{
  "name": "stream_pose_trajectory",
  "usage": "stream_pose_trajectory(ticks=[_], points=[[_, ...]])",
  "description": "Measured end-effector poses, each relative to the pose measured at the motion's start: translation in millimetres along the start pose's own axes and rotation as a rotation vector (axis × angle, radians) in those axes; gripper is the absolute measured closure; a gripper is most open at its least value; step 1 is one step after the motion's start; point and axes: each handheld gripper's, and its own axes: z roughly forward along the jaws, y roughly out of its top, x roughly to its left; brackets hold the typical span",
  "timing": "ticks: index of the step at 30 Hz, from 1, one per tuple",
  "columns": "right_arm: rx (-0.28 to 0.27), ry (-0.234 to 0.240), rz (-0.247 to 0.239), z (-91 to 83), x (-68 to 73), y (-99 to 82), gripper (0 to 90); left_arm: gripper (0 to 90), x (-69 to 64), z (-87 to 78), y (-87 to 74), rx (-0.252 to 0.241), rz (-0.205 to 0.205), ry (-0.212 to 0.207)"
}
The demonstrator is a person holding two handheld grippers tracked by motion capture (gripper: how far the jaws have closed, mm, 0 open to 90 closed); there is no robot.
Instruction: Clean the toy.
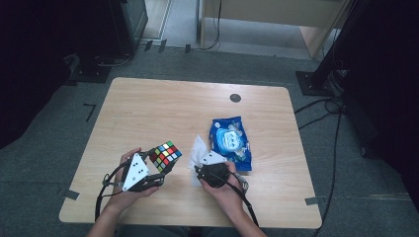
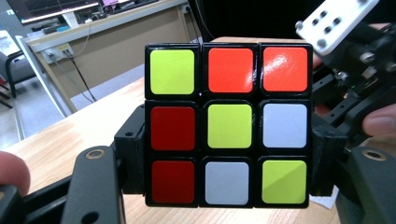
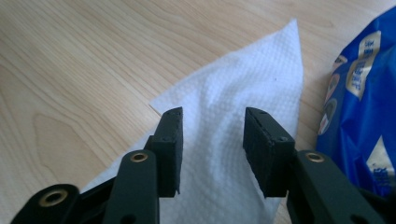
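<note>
Black jaws of the left gripper [image 1: 157, 170] are clamped on a scrambled puzzle cube [image 1: 165, 156], one pad pressed against each side wall, so that the cube is carried clear of the table [image 1: 148, 108]. In the left gripper view the cube [image 2: 228, 124] is presented face-on, with yellow, red, orange and white stickers turned toward the camera. The hold is judged to be deliberate: with the cube raised and steadied, a face is left free to be wiped.

The right gripper [image 1: 200, 168] is seen just to the right of the cube, pointed down at a white tissue [image 1: 198, 150]. In the right gripper view its jaws stand partly apart, and the tissue [image 3: 233, 140] is spread flat on the wood beneath and between them. The pads are not yet seen pressing on the paper, so nothing is held by this gripper. The gap is judged to be narrow enough for a pinch on the thin sheet.

Farther right of the cube, beyond the tissue, a blue wipes packet [image 1: 230, 142] lies flat on the table, touching or very nearly touching the tissue's edge. It is probably the source of the sheet, kept close at hand for that reason. Well beyond the cube, near the far edge, a small dark round mark [image 1: 235, 98] is set in the tabletop.
</note>
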Motion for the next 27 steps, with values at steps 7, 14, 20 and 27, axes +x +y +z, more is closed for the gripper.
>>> stream_pose_trajectory(ticks=[7,14,20,27], points=[[0.014,0.016,0.033,4.5,-5.9,-5.1,67.3,33.9,-1.1,0.5,0.2,0.001,0.001,-0.005],[-0.018,0.020,0.070,4.4,-10.8,-9.5,84.3,33.9,-3.9,1.9,1.1,-0.001,0.002,-0.018],[-0.021,0.053,0.099,-2.4,-16.3,-9.6,89.8,33.9,-5.6,3.7,1.4,0.001,-0.005,-0.028],[-0.219,0.089,0.123,-44.7,-16.2,11.5,90.0,33.9,-5.8,8.5,-0.2,0.012,-0.024,-0.047]])
